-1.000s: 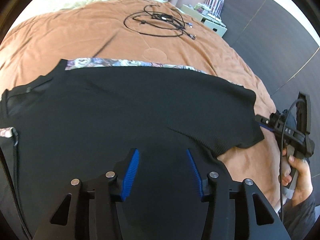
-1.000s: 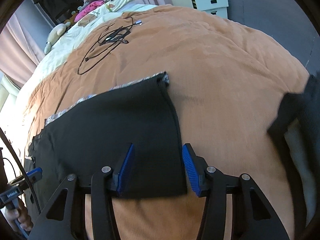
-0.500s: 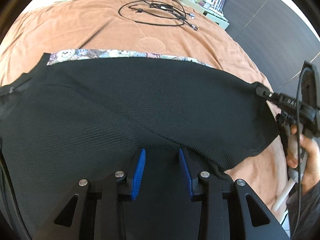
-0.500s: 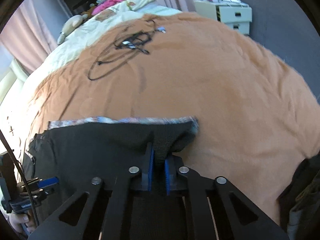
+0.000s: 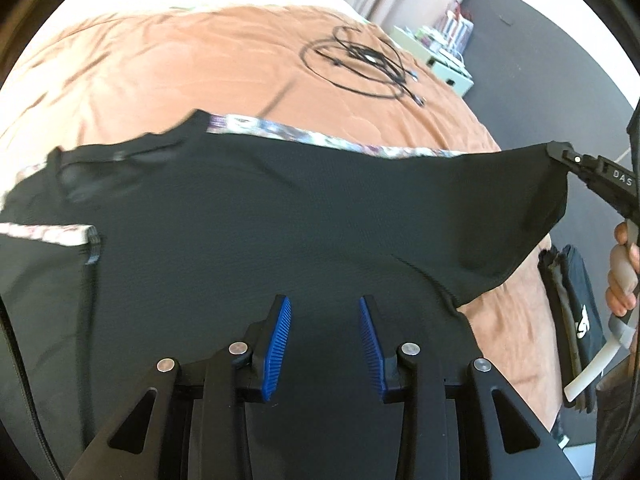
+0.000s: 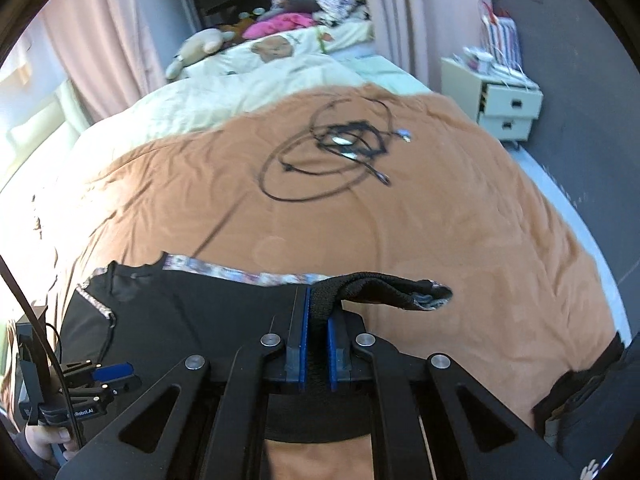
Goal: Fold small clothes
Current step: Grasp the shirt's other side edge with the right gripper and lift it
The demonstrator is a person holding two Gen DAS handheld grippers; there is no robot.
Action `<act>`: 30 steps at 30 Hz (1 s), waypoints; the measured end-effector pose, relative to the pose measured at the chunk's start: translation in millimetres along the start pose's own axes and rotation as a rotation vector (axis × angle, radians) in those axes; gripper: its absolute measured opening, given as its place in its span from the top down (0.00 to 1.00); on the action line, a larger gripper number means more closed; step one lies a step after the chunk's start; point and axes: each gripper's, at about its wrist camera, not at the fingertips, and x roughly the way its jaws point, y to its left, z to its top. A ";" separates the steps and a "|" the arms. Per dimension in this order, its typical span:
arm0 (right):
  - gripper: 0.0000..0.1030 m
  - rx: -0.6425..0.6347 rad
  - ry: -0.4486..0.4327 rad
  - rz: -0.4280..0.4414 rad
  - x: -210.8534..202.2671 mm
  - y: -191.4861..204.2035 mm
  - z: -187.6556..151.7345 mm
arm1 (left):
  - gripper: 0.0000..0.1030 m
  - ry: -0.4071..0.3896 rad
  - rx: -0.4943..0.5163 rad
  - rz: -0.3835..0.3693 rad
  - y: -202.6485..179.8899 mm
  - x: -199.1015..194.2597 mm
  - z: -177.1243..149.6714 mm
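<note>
A black garment (image 5: 280,220) with floral trim lies spread on the orange blanket (image 5: 180,72). My left gripper (image 5: 322,308) hovers over its near part, jaws partly apart. Flat black cloth shows between the blue pads (image 5: 276,344), which look bare. My right gripper (image 6: 318,310) is shut on the garment's right edge (image 6: 376,286) and holds it up off the blanket, with a floral corner drooping to the right. In the left wrist view the right gripper (image 5: 560,154) pulls that corner taut. The left gripper (image 6: 134,376) sits at the garment's (image 6: 192,320) left side.
A tangle of black cables (image 6: 340,148) lies farther up the blanket. A stack of folded dark clothes (image 5: 572,320) sits at the bed's right edge. A white drawer unit (image 6: 508,104) stands beyond the bed, with pillows and a stuffed toy (image 6: 200,44) at its head.
My right gripper closed on the garment's right edge and lifted it off the blanket. My left jaws narrowed a little and the left hand shifted over the cloth.
</note>
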 end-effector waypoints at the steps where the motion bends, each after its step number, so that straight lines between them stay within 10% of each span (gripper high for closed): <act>1: 0.96 -0.010 0.000 0.002 -1.6 5.3 1.0 | 0.63 -0.008 -0.008 0.001 6.0 -6.8 -1.3; 30: 0.96 -0.246 0.202 0.107 80.3 205.5 -32.5 | 0.63 -0.089 -0.198 0.068 147.4 -107.8 -58.4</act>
